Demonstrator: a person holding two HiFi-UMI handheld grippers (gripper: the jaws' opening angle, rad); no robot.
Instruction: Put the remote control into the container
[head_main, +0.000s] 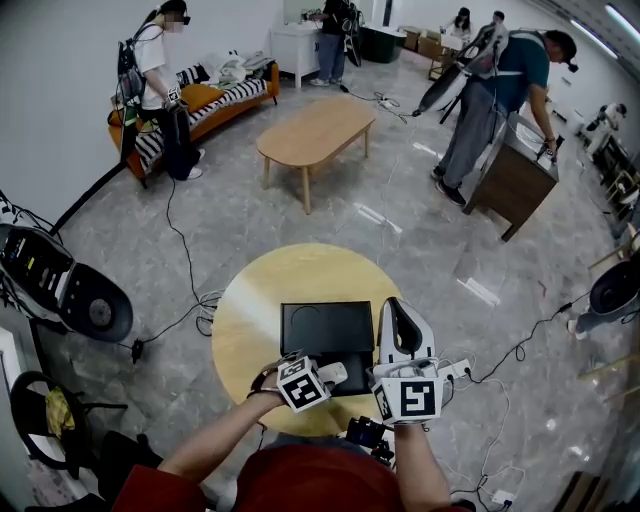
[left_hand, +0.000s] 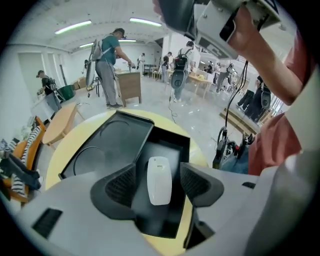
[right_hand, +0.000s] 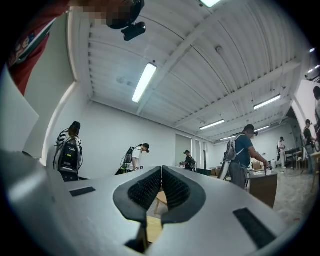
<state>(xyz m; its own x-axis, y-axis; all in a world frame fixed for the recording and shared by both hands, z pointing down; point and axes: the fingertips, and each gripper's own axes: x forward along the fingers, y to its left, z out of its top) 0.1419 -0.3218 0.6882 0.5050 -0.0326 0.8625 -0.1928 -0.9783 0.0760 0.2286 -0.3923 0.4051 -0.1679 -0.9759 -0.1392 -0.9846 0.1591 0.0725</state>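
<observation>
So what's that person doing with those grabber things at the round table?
A person holds a grabber in each hand over a round yellow table. The white remote lies inside the open black box, between the jaws of the left grabber, which are apart and not squeezing it. The right grabber is shut, empty, and points up at the room.

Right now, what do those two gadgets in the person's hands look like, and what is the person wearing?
Both the left gripper and the right gripper have pale grey, wedge-shaped jaws lined with black ribbed pads. Each carries a cube printed with black-and-white square markers. The person wears a red short-sleeved top.
</observation>
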